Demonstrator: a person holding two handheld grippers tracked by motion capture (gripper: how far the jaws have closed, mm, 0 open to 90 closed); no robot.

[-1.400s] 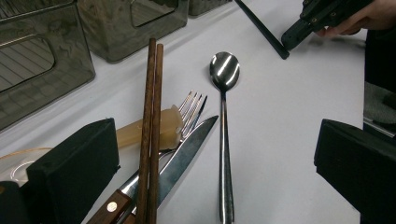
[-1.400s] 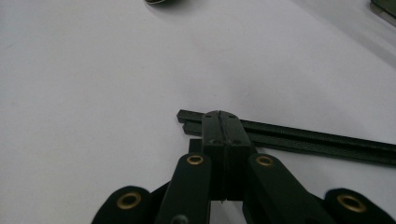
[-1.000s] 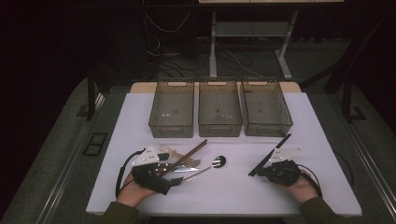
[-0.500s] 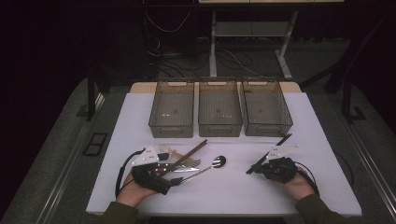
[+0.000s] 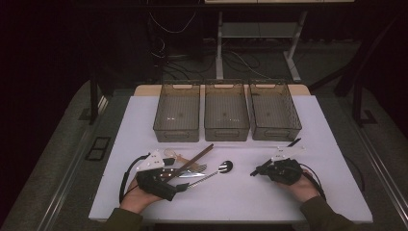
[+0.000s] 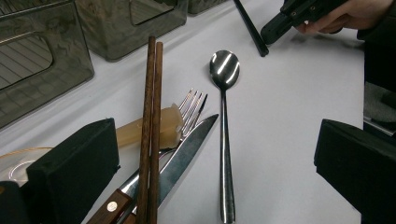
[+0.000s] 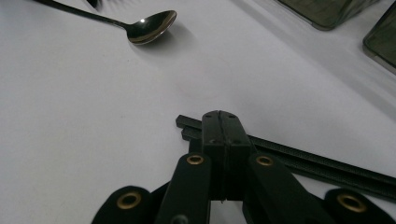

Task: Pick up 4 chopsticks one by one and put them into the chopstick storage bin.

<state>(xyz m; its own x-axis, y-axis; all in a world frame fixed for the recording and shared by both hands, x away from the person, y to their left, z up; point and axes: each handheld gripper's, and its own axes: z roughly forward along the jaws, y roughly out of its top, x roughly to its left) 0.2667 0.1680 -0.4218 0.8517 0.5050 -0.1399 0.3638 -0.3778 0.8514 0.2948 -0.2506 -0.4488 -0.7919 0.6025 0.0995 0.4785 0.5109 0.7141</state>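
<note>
My left gripper (image 5: 176, 176) (image 6: 215, 172) rests on the white table with its jaws open wide over a cluster of cutlery. Between its pads lie a pair of brown chopsticks (image 6: 150, 116) (image 5: 192, 160), a wooden-handled knife (image 6: 177, 158), a fork (image 6: 192, 109) and a steel spoon (image 6: 224, 107) (image 5: 222, 168). An amber translucent piece (image 6: 163, 127) sits under the chopsticks. My right gripper (image 5: 255, 171) (image 7: 222, 128) is shut, pads pressed flat together with nothing between them. A pair of black chopsticks (image 7: 308, 161) (image 6: 252, 29) lies on the table under its tip.
Three smoky clear bins (image 5: 176, 134) (image 5: 226, 134) (image 5: 275, 132) stand in a row at the back of the table (image 5: 240, 199), all looking empty. A clear dish rim (image 6: 16, 161) shows beside my left pad. Dark floor with cables and desk legs lies beyond the table.
My right gripper has edged slightly left toward the spoon. The left gripper and the cutlery have not moved.
</note>
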